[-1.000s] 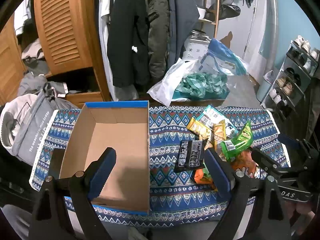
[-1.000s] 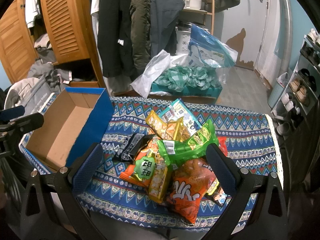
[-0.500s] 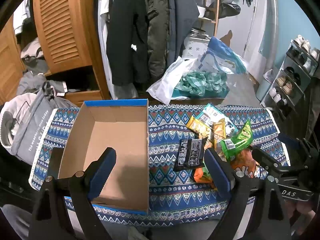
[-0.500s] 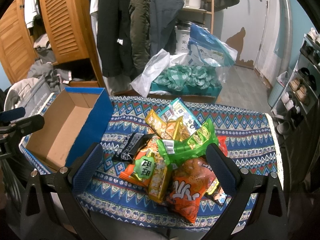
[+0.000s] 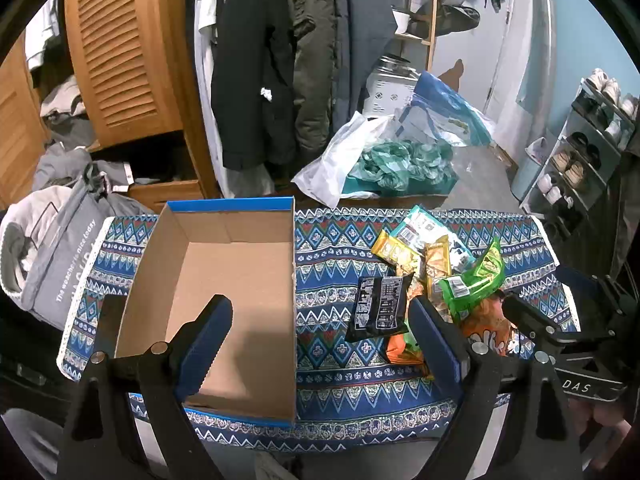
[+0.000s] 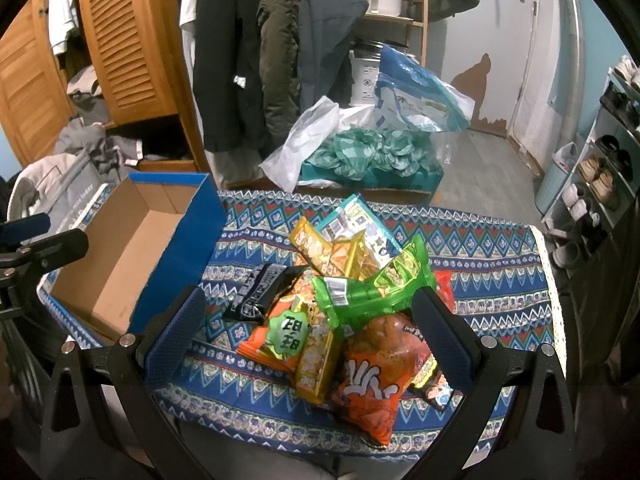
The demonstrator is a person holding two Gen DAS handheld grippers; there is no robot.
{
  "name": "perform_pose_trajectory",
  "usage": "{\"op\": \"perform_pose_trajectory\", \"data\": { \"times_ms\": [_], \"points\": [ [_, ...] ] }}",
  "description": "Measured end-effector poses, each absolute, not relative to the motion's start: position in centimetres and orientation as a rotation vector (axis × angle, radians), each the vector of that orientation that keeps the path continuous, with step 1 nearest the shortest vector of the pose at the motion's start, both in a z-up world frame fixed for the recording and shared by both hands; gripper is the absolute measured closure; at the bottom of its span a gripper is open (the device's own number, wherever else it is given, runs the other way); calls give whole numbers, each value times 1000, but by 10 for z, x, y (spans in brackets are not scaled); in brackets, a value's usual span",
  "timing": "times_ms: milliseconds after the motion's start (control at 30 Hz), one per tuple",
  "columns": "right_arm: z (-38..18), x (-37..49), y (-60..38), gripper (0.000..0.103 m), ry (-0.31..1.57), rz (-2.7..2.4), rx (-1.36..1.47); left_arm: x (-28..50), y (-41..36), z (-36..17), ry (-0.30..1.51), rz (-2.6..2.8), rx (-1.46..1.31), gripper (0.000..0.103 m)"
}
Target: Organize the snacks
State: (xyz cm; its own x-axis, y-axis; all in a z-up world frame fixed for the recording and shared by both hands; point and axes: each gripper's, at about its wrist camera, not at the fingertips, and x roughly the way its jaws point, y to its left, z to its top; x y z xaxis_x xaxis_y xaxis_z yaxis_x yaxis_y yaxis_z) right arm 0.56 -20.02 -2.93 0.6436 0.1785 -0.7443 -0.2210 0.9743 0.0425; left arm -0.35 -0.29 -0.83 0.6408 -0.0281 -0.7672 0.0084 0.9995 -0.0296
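Observation:
An empty blue cardboard box (image 5: 224, 280) sits on the left of a patterned cloth; it also shows in the right wrist view (image 6: 132, 240). A pile of snack packets lies to its right: a black packet (image 5: 378, 306), a green bag (image 6: 372, 292), an orange bag (image 6: 376, 376), yellow packets (image 6: 332, 252). My left gripper (image 5: 320, 340) is open and empty, above the box's right wall. My right gripper (image 6: 316, 340) is open and empty, hovering over the near side of the pile.
The blue patterned tablecloth (image 5: 332, 248) covers a small table. Behind it are hanging coats (image 5: 280, 60), a wooden louvred cabinet (image 5: 120, 60), plastic bags on a teal box (image 6: 372, 160) and a shoe rack (image 5: 592, 152) at right. A grey bag (image 5: 52, 248) lies left.

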Motion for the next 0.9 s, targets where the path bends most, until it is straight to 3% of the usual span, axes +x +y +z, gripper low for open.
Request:
{"op": "perform_pose_trajectory", "data": {
  "times_ms": [467,900],
  "points": [
    [-29,8,-199,2,843,219,-55,-1,-6,-14,894,-25,-24,12],
    [-50,25,-232,2,916,122,-32,28,-14,-51,1063,-92,-87,12]
  ]
}}
